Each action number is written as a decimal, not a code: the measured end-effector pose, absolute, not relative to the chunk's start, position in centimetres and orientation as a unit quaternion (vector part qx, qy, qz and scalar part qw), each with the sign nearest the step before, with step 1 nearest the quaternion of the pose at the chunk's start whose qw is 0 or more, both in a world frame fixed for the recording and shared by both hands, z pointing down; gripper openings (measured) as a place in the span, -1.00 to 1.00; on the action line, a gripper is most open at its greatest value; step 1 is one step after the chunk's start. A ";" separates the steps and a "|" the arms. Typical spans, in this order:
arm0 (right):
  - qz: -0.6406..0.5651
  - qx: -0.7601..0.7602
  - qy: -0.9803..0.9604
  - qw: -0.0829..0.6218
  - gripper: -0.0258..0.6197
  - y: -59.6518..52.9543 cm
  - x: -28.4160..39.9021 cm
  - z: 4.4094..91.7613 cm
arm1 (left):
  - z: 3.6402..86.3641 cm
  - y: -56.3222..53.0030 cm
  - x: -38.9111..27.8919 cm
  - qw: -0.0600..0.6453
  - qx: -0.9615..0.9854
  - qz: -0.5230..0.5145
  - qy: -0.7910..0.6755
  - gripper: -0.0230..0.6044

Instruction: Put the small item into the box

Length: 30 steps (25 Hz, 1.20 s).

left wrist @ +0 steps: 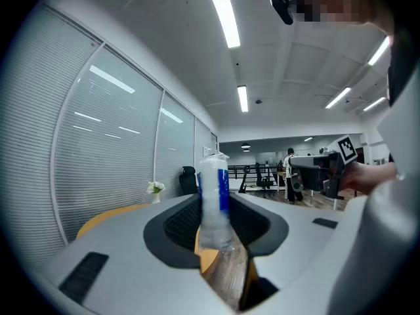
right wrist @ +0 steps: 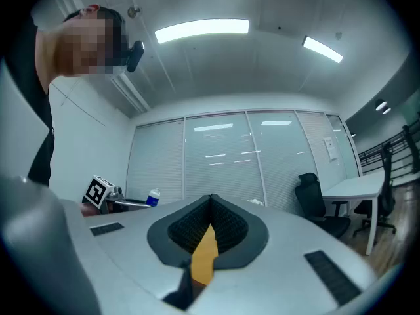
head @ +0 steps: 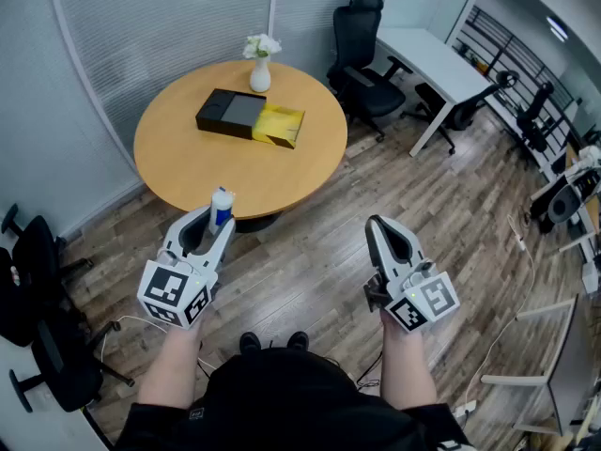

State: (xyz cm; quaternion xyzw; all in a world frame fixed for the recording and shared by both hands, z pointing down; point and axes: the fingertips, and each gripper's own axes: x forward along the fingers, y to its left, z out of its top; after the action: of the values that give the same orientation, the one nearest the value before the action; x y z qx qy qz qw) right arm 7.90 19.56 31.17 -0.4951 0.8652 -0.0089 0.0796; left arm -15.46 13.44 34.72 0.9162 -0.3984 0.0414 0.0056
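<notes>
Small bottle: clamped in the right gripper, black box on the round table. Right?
No. The small bottle is clamped in the left gripper, as the left gripper view shows; the right gripper is shut and empty. The black box is on the round table.

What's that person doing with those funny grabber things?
A person stands back from the round table with a gripper in each hand. The left gripper is shut on a small white-and-blue bottle. The right gripper is shut and empty. The black box sits on the table, so the bottle is not in it yet.
</notes>
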 end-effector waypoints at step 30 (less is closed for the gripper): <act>-0.013 -0.432 0.896 0.100 -0.81 24.2 13.8 31.5 | 34.1 17.4 -8.9 -0.013 0.906 0.063 -0.417 -0.49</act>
State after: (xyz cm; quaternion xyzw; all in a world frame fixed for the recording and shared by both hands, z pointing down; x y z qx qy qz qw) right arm 13.79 24.23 31.49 -0.4323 0.8961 -0.0134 0.0998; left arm -8.95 17.40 34.07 0.9064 -0.4175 0.0628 -0.0133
